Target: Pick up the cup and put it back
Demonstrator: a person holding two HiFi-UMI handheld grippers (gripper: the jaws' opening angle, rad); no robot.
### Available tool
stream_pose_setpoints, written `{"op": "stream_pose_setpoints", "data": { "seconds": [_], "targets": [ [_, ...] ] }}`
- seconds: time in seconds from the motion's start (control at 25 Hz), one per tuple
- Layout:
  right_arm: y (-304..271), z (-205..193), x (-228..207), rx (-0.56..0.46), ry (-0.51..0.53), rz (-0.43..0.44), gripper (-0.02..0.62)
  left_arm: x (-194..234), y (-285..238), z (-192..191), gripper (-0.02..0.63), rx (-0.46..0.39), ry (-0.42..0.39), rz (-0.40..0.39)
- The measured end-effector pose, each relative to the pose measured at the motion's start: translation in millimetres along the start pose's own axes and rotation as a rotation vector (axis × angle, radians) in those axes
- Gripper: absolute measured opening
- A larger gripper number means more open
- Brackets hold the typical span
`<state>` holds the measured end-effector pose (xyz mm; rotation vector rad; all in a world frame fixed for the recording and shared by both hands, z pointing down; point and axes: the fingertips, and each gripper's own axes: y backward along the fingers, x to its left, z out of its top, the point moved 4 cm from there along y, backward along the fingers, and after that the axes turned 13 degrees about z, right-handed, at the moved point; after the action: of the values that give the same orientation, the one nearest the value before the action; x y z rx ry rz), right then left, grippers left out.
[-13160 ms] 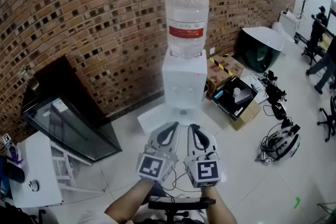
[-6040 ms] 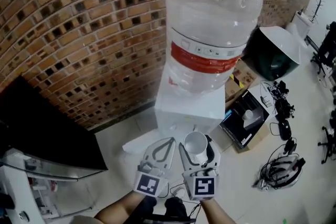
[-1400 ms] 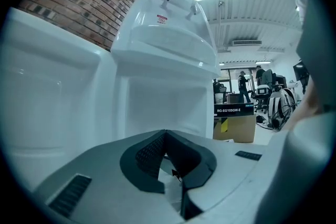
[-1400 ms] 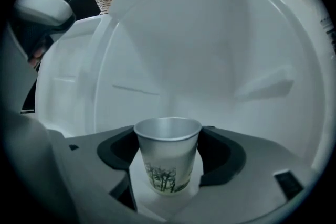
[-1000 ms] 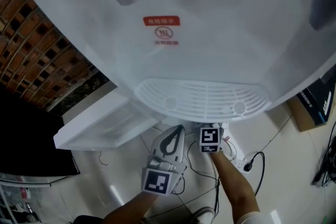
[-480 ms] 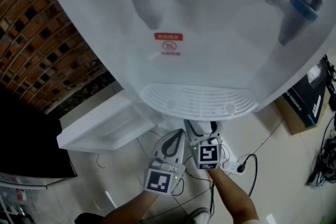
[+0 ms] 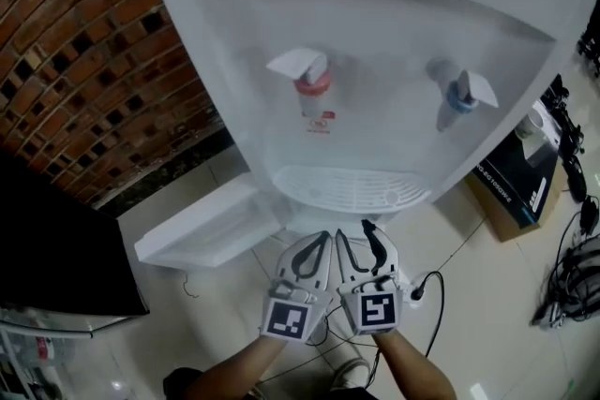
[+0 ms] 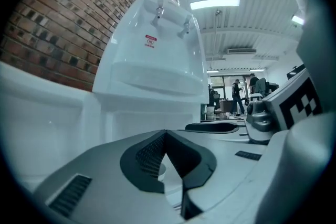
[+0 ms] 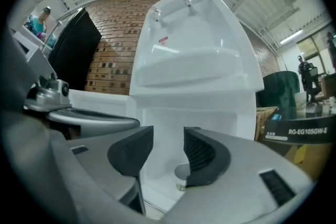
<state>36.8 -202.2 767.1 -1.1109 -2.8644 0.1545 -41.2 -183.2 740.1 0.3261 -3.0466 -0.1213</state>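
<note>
- The right gripper view shows the cup [image 9: 181, 174] standing up inside the little cupboard at the bottom of the water dispenser [image 9: 194, 60], low down under the taps.
- The right gripper [image 9: 168, 139] has its jaws partly apart, and they are closing. Nothing is between them. The cup sits deeper in the dispenser, and the jaws do not touch it.
- The left gripper [image 8: 166, 134] has its jaws pressed together at the tips. It holds nothing.
- From the head view, both grippers are side by side just in front of the dispenser, below its drip tray [image 7: 347, 187].
- The cup looks like it is back in its place, so the job now is likely to move away. It is best to pull straight back from the dispenser, slowly, so nothing bumps the cup or the open door [image 7: 211, 225] at the dispenser's left.
- The floor [image 7: 487, 295] has shiny pale tiles. A black cable [image 7: 433, 281] lies in front of the dispenser, near the right gripper.
- A brick wall [image 7: 84, 42] stands behind the dispenser, and a box [image 7: 520, 183] sits to its right.
</note>
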Motion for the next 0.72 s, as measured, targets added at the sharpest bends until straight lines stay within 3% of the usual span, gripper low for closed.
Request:
{"op": "stream_pose_setpoints", "data": {
  "seconds": [0.12,0.44,0.72],
  "targets": [
    [18,39,14,0.017,0.014,0.006,0.150,-8,8,37,-0.014,0.013,0.025,-0.013],
    [77,177,35,0.028,0.022,0.003,0.058,-35,27,178,-0.013,-0.030,-0.016,-0.072],
    [131,269,56,0.111,-0.019,-0.035,0.040,-46,49,313,-0.013,-0.013,-0.011,-0.072]
  ]
}}
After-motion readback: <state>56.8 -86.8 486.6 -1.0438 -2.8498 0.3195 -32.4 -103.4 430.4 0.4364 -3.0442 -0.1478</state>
